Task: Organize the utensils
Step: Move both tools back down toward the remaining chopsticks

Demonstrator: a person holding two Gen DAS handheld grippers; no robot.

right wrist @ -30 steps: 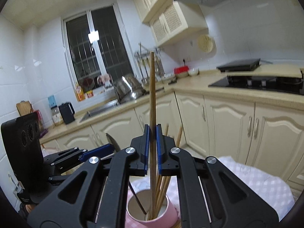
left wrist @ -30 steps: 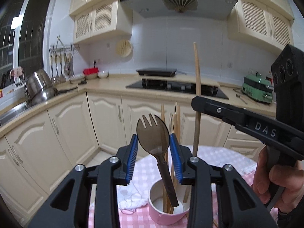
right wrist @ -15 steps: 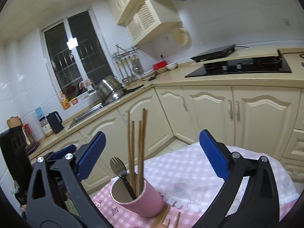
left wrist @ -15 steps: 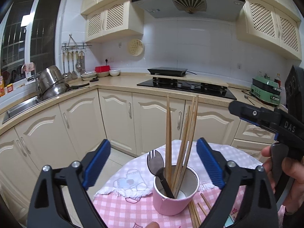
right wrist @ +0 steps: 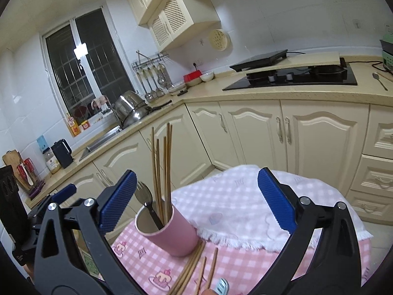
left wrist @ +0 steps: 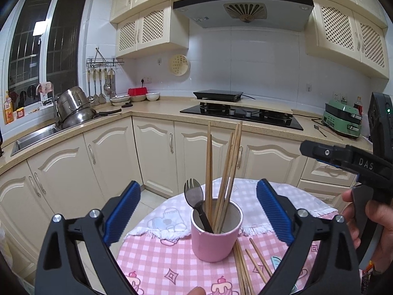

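Both claws have let go since a second ago: the left claw (left wrist: 198, 212) dropped its dark spork (left wrist: 194, 196) and the right claw (right wrist: 195, 201) its chopstick into the pink cup (left wrist: 213, 236) at lower centre, and both now gape wide, empty. Loose chopsticks (left wrist: 245, 268) still lie on the checked surface (left wrist: 157, 258) at lower right, awaiting pickup. "DAS" reads on the right tool.

Pink cup (left wrist: 214, 233) of chopsticks (left wrist: 222, 169) (plus one spork (left wrist: 194, 196)) between wide-spread left hand-held gripper (left wrist: 198, 210) pads.
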